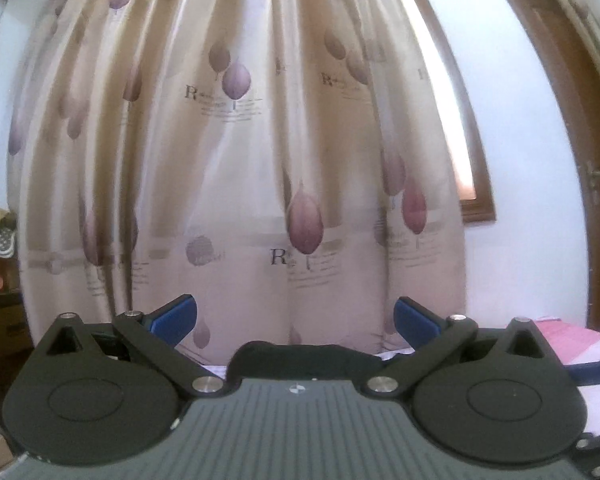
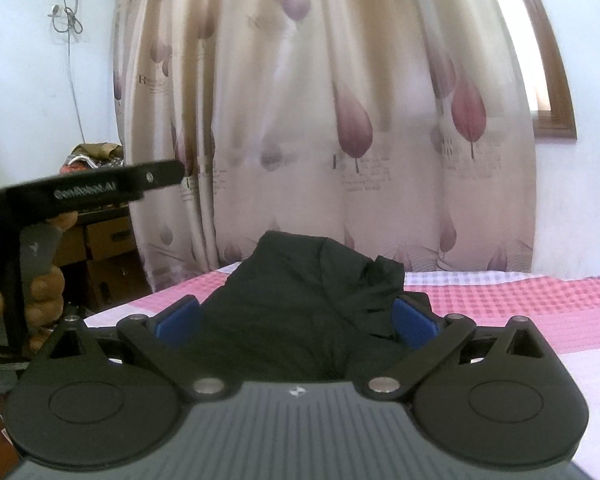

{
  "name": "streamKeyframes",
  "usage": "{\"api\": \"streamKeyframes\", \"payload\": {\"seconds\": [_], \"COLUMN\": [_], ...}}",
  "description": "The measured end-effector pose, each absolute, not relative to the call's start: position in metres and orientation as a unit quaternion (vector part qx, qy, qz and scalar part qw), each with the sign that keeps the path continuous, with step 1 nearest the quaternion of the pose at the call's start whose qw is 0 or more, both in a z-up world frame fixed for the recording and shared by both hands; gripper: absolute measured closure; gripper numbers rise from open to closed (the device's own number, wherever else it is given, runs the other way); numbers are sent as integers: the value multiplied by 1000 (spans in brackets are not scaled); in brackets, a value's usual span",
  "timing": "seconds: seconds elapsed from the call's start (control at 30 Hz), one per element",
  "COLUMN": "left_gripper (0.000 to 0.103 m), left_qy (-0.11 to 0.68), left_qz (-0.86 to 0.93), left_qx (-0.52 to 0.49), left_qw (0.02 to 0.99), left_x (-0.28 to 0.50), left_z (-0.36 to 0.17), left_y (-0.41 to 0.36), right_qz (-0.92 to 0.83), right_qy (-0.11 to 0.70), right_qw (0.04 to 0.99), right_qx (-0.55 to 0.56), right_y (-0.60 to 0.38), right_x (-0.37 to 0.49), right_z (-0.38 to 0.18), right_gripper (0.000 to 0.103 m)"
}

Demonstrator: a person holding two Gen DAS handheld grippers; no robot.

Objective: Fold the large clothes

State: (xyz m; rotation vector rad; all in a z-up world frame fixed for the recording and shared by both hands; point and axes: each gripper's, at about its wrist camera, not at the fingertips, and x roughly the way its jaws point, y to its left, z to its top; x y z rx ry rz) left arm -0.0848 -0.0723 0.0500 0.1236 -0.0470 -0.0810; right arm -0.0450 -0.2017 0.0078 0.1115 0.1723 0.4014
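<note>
A black garment (image 2: 300, 312) lies bunched on a bed with a pink checked sheet (image 2: 520, 304). My right gripper (image 2: 296, 320) is open, its blue pads (image 2: 414, 322) wide apart just above the near part of the garment, holding nothing. My left gripper (image 1: 296, 318) is open and empty, raised and facing the curtain; only a dark strip of the garment (image 1: 300, 360) shows low between its fingers. In the right wrist view the left gripper's handle (image 2: 80, 188) is at the far left, held by a hand.
A cream curtain with purple leaf prints (image 2: 340, 120) hangs behind the bed. A brown door (image 1: 580, 140) stands at the right. Cardboard boxes and a cluttered cabinet (image 2: 104, 248) stand left of the bed. White walls lie on both sides.
</note>
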Motion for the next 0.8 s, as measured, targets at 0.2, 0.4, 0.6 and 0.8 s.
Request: {"api": "streamKeyframes", "payload": {"seconds": [0.2,0.4,0.6,0.8], "left_gripper": [0,0,0,0], "left_qy": [22,75,89,102], "left_qz": [-29,-35,-24,-18], "left_qx": [39,3,0,2], "left_qw": [999,997,996,995], "left_x": [-79,-65,-59,-54], "left_z": [54,46,38,29], "left_y": [-73,-63,-55,-53], "right_qz": [184,175,171,173], "right_qy": [86,96,107,118], "right_qw": [978,979,978,976], "right_qx": [55,52,59,59], "right_y": [-202,-199,-200,-197], "right_x": [-48,-47,-44,-43], "right_z": [11,11,8,5], "right_gripper": [0,0,0,0]}}
